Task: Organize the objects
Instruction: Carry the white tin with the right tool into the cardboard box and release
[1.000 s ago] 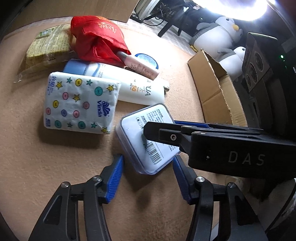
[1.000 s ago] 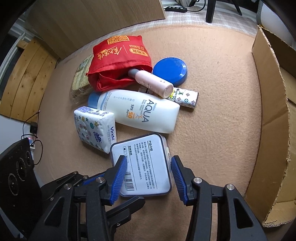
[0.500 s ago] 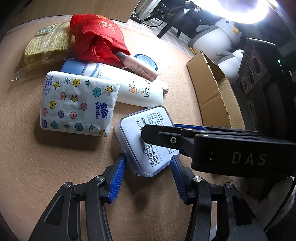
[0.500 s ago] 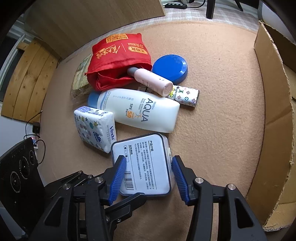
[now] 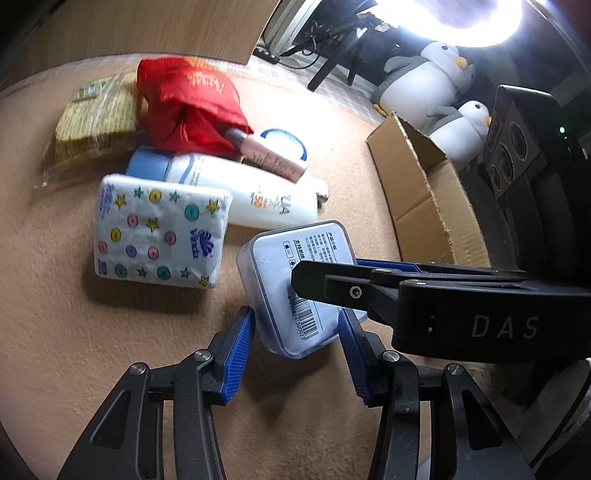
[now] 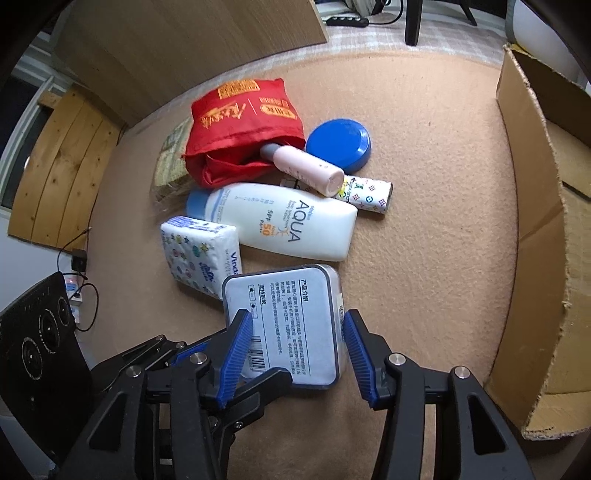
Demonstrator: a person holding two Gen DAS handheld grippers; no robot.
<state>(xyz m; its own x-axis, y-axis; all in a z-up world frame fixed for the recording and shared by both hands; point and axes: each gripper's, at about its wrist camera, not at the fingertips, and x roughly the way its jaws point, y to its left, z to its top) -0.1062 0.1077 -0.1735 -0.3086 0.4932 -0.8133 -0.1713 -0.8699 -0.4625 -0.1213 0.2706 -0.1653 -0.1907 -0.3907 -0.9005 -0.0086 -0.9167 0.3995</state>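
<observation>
Tan carpet (image 6: 424, 229) floor, wooden board (image 6: 192, 40) behind, bright light (image 5: 476, 18) overhead.

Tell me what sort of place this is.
Probably a room in a home: a tan carpet strewn with toiletries like a sunscreen bottle, penguin plush toys by the wall, and an open cardboard box.

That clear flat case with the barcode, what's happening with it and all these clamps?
A person is tidying a heap of things on a tan mat, with a hand-held gripper in each hand. Both the left gripper and the right gripper straddle the clear case, their jaws set around its sides; the left jaws have just been closing. Whether they press it yet is unclear. The tissue pack, sunscreen bottle and red bag lie untouched, and the cardboard box stands alongside.
</observation>
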